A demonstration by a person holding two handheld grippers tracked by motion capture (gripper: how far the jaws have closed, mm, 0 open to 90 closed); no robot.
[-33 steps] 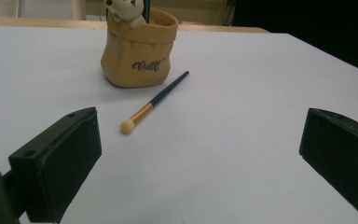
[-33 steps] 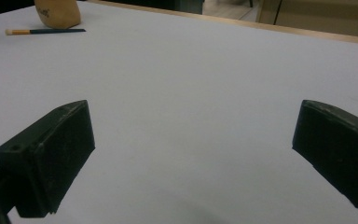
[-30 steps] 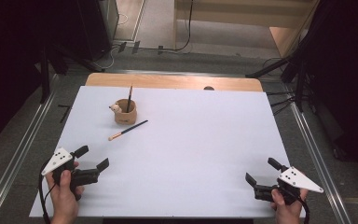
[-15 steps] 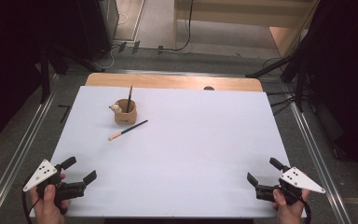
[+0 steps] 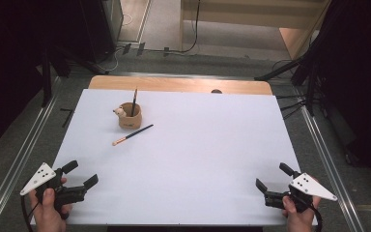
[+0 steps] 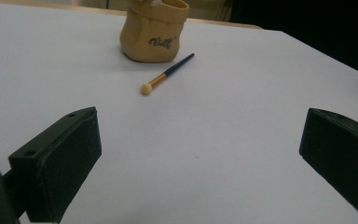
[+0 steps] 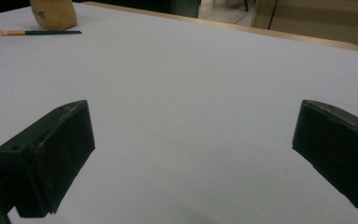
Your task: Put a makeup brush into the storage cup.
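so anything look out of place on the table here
One brush lies loose on the white table, right beside the tan cup, while another brush stands upright inside it. Nothing looks spilled or damaged.

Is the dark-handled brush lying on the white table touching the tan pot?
Apart. The left gripper view shows white table between the dark-handled brush and the tan pot; the high view shows the same gap.
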